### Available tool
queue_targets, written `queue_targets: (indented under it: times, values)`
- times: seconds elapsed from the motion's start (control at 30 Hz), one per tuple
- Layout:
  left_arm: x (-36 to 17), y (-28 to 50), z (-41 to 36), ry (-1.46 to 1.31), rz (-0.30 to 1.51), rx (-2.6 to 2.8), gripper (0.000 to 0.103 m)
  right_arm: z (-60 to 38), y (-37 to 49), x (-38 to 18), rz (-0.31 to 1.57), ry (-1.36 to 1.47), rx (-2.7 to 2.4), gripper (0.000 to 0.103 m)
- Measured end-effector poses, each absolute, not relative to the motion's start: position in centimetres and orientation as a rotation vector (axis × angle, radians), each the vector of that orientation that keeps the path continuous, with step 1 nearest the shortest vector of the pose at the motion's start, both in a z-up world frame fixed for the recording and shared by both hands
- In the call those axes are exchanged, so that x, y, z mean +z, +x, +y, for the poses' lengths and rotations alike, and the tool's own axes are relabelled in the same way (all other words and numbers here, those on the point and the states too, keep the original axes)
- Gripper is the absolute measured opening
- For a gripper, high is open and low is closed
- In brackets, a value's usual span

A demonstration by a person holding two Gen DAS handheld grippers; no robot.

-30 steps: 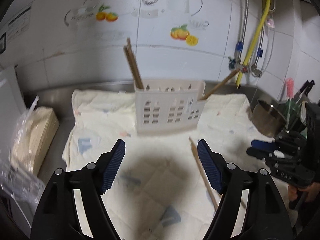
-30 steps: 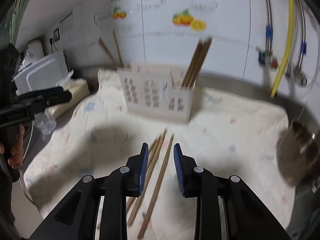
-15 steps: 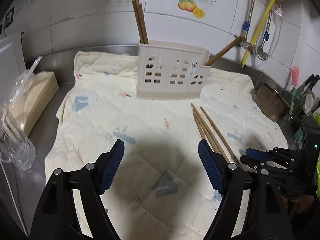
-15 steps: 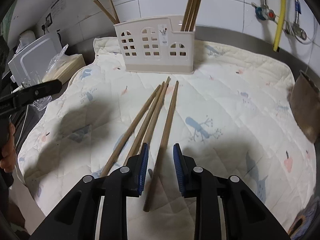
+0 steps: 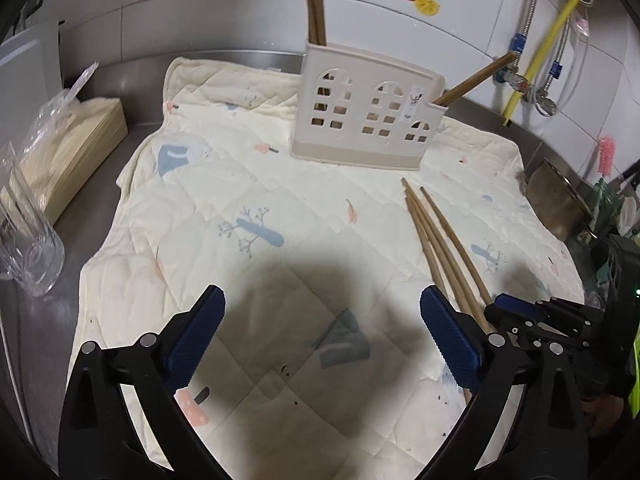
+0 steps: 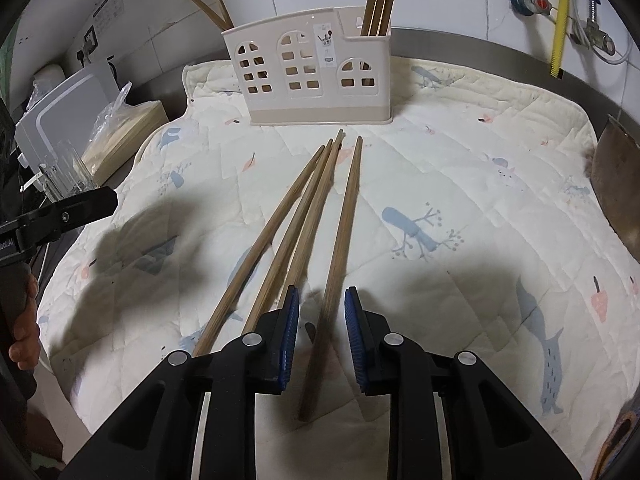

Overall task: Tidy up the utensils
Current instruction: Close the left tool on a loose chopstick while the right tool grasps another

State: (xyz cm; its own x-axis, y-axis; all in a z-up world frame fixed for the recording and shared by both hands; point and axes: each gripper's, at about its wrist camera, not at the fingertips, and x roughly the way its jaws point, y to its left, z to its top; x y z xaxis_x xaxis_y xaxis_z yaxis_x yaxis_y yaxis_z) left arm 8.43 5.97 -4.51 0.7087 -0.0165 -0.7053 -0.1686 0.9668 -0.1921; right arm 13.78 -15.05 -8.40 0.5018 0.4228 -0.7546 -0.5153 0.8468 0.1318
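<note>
Several long wooden chopsticks (image 6: 316, 208) lie side by side on a quilted cloth (image 6: 480, 184); they also show in the left wrist view (image 5: 444, 240). A cream house-shaped utensil holder (image 6: 312, 76) stands behind them with chopsticks upright in both end compartments; it also shows in the left wrist view (image 5: 364, 116). My right gripper (image 6: 322, 320) is open a little, low over the cloth, with the rightmost chopstick (image 6: 344, 232) lying between its fingers. My left gripper (image 5: 320, 336) is wide open and empty above the cloth's front part.
A steel pot (image 5: 556, 204) sits at the cloth's right edge. A stack of wooden items in plastic (image 5: 64, 152) and a clear glass (image 5: 28, 256) stand on the steel counter to the left. Tiled wall and pipes (image 5: 532, 40) lie behind.
Both grippers have moved down and closer to the cloth. My right gripper has come forward over the chopsticks, so the rightmost one now lies between its fingers.
</note>
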Motion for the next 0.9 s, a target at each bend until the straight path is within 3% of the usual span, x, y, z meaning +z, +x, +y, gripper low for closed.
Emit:
queue_targets:
  times: [0.53,0.9]
  values:
    - [-5.8,8.2,6.2,-0.276,0.816,0.117,0.098,-14.4,13.8,-8.8,0.877,-0.169,0.521,0.013]
    - [-6.7,8.0,2.3,-0.223,0.839,0.019,0.098,-16.2,13.4,-7.7,0.833,-0.140,0.495,0.007]
